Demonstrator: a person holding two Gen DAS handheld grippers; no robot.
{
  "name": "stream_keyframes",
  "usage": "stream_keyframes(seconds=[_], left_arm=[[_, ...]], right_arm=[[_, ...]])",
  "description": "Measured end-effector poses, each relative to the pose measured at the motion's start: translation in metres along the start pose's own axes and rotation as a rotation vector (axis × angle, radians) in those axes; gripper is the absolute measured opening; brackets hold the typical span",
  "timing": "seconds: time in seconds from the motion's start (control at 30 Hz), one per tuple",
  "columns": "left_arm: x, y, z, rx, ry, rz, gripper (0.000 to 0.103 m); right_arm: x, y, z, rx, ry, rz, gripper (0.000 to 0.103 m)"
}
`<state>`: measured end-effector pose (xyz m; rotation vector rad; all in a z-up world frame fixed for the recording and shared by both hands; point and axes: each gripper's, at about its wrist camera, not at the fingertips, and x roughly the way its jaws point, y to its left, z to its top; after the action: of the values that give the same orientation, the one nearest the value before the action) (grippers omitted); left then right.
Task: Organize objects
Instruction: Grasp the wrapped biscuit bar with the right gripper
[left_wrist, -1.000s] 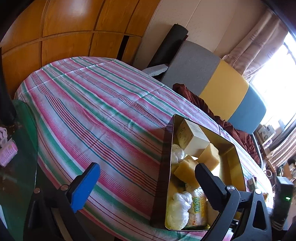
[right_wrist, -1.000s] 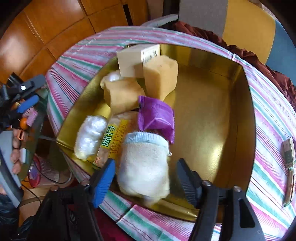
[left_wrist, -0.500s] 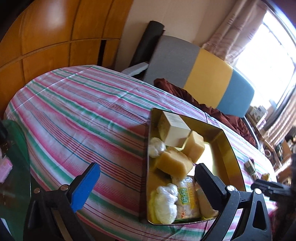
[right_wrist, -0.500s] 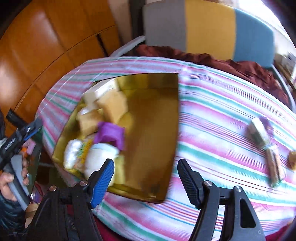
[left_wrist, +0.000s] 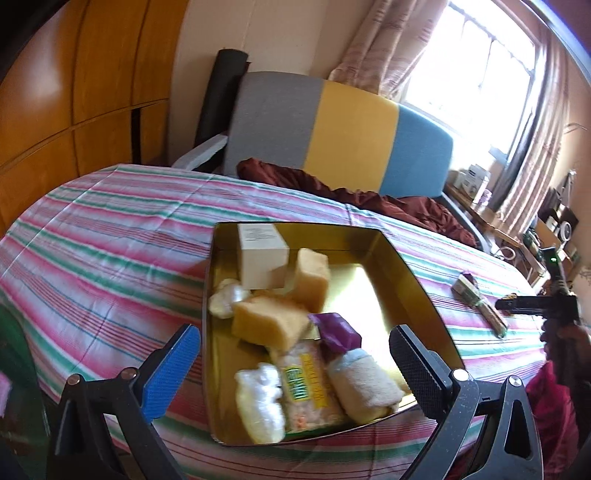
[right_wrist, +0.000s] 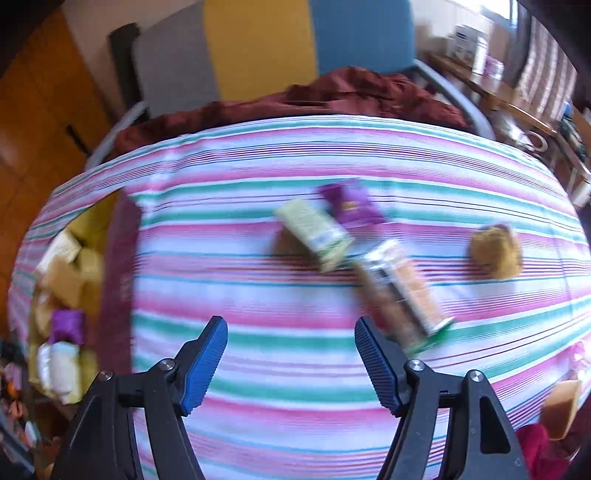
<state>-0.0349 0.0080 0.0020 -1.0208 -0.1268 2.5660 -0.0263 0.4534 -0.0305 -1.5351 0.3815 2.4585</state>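
A gold tin box (left_wrist: 402, 266) on the striped tablecloth (left_wrist: 110, 236) holds a cream carton (left_wrist: 262, 258), yellow sponges (left_wrist: 273, 325), a purple packet (left_wrist: 336, 328), a rolled white sock (left_wrist: 365, 384), a snack bag and white wads. My left gripper (left_wrist: 295, 365) hovers open over the tin's near end, nothing between its fingers. My right gripper (right_wrist: 291, 362) is above bare cloth, its jaws opening and empty. Beyond it lie a green-white box (right_wrist: 314, 232), a purple packet (right_wrist: 351, 203), a long cracker pack (right_wrist: 402, 291) and a brown sponge (right_wrist: 495, 251). The tin (right_wrist: 92, 225) sits at the left edge.
A chair with grey, yellow and blue back (left_wrist: 343, 129) and a dark red cloth (left_wrist: 332, 188) stand behind the table. Wooden wall panels (left_wrist: 74, 92) are at the left. Another yellow piece (right_wrist: 561, 406) lies at the cloth's right edge. A cluttered side table (left_wrist: 480, 206) is by the window.
My right gripper swung right from over the tin to the loose packets, leaving the white sock in the tin, and widened. The left gripper shifted, now facing the tin more squarely.
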Motion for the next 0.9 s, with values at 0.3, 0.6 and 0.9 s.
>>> stream_keyframes(seconds=[0.3, 0.6, 0.9], left_arm=[[0.007, -0.042, 0.013, 0.059, 0.018, -0.104, 0.103], [0.035, -0.114, 0.042, 0.147, 0.069, -0.223, 0.103], [0.096, -0.216, 0.065, 0.264, 0.243, -0.285, 0.103]], right_arm=[[0.054, -0.055, 0.019, 0.036, 0.062, -0.071, 0.079], [0.065, -0.071, 0.012, 0.060, 0.096, -0.113, 0.049], [0.061, -0.090, 0.006, 0.128, 0.129, -0.146, 0.050]])
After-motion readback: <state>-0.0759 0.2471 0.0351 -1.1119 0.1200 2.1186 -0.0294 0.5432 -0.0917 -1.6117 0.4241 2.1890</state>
